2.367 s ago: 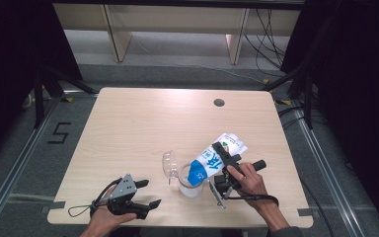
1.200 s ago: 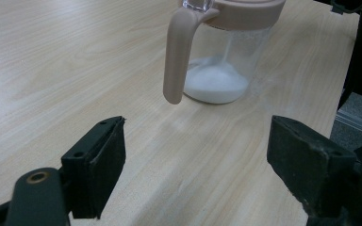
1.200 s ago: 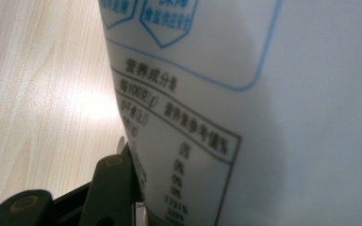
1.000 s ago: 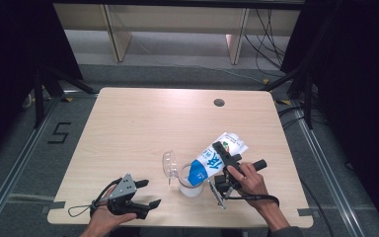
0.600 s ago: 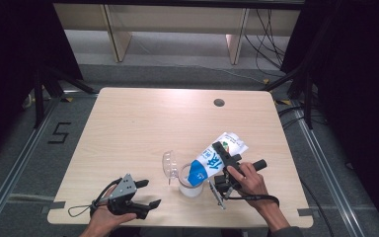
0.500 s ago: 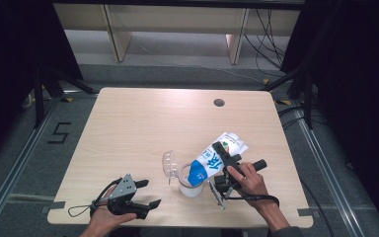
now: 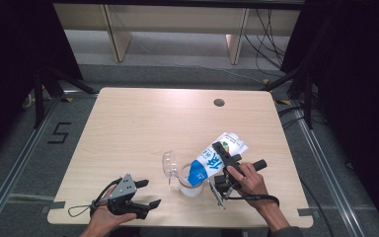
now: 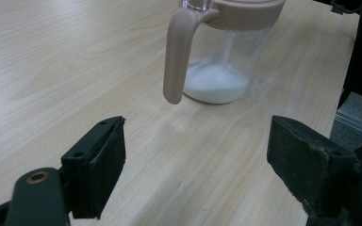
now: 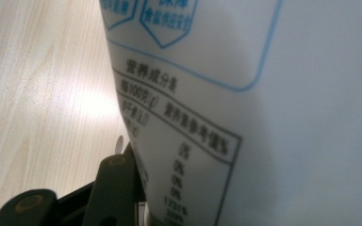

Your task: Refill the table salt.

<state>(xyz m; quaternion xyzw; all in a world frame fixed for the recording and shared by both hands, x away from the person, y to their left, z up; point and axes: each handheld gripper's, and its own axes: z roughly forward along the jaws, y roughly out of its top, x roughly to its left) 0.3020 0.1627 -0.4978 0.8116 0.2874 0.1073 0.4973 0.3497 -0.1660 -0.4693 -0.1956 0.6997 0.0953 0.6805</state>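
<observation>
My right gripper [image 7: 224, 157] is shut on a white and blue pouch [image 7: 216, 157], which is tilted with its blue end down over a clear jug [image 7: 191, 183]. In the right gripper view the pouch's printed side [image 9: 264, 117] presses against one black jaw at the lower left. The jug [image 8: 224, 56] has a beige rim and handle [image 8: 175, 61]. White powder [image 8: 214, 84] lies in its bottom, and a thin white stream runs down inside. My left gripper [image 7: 149, 193] rests on the table at the front left, open with nothing in it, and points at the jug.
The jug's clear lid [image 7: 169, 165] stands flipped up on its left side. A small round hole [image 7: 219, 102] sits near the far edge of the wooden table [image 7: 143, 128]. Beyond the table are dark stands and cables on the floor.
</observation>
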